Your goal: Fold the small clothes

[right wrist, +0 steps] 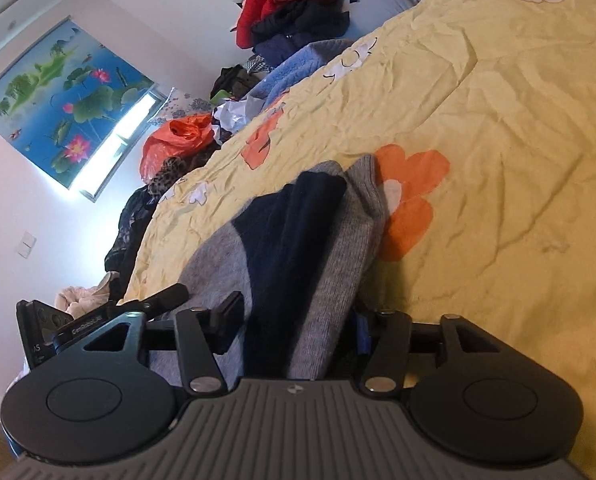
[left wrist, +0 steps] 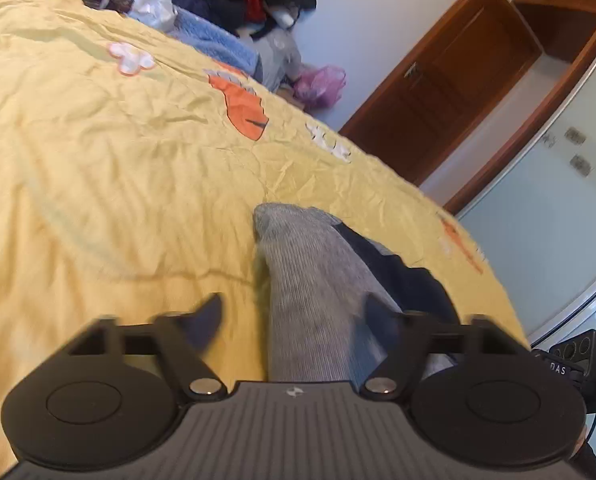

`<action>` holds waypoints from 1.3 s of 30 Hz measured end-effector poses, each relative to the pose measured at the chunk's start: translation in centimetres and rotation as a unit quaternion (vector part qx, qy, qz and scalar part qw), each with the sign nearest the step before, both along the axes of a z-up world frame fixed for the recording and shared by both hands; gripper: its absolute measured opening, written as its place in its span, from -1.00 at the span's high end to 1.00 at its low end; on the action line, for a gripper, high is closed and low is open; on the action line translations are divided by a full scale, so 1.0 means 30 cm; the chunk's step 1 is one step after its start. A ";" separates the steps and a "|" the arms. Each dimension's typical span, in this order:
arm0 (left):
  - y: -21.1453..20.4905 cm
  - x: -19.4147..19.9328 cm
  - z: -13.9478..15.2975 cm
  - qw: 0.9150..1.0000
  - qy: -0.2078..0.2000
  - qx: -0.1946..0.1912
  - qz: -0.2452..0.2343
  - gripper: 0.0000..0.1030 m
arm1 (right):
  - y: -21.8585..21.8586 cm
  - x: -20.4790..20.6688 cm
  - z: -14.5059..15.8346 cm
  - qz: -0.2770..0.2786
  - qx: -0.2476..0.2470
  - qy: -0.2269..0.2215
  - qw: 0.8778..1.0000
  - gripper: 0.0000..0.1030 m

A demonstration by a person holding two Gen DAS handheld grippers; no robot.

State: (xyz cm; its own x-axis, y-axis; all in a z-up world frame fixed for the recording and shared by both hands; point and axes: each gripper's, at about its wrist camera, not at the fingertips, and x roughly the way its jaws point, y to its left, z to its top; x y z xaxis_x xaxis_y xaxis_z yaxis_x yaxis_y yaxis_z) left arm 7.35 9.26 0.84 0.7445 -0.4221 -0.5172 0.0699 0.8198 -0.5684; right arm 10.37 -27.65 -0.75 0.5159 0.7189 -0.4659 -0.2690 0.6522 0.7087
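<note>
The near end of the sock (left wrist: 313,300) is hidden under the body of the left claw (left wrist: 294,320), so where it stops cannot be seen. The fingers (left wrist: 206,320) look smeared and soft. The left claw stands wide open; the sock lies between its fingers, and the pads do not press it.

In the right wrist view the sock (right wrist: 329,264) also runs under the right claw (right wrist: 298,320), and its near end is cut off. The right finger is mostly hidden behind the cloth. This claw stands open too, with the sock between its fingers. Whether a pad touches the cloth is hard to tell.

The sock is soft, ribbed grey knit with a dark blue band, long and folded over itself. It lies on the bed (left wrist: 98,160), near the bed's edge. The bed cover is yellow, crinkly, with orange and white flowers. A heap of clothes (right wrist: 290,12) sits at the far edge, a messy lump.
</note>
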 end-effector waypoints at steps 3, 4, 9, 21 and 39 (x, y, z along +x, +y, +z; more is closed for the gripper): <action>-0.007 -0.118 0.001 0.999 0.003 -0.017 -0.032 -0.66 | -0.054 -0.092 0.020 0.004 -0.003 0.000 1.000 -0.53; -0.013 -0.148 -0.005 0.999 0.010 -0.022 -0.043 -0.66 | -0.066 -0.122 0.020 0.006 0.000 0.004 1.000 -0.53; -0.057 -0.213 -0.033 0.996 0.019 -0.044 -0.081 -0.64 | -0.052 -0.232 -0.020 0.030 0.014 0.027 0.999 -0.53; -0.075 -0.369 0.023 0.996 0.030 0.036 -0.075 0.72 | 0.032 -0.333 0.014 0.099 0.005 0.029 0.995 0.50; -0.069 -0.332 -0.028 0.994 0.065 -0.038 -0.075 0.78 | 0.055 -0.391 -0.040 0.088 0.037 0.077 0.992 0.52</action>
State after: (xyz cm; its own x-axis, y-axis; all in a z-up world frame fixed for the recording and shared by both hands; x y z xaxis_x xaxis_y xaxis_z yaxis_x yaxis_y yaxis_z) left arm -2.62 7.20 0.02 0.5988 -0.5647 -0.5679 0.1099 0.7604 -0.6401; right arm -1.35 -26.00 -1.97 0.3055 0.8265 -0.4728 -0.2587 0.5499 0.7942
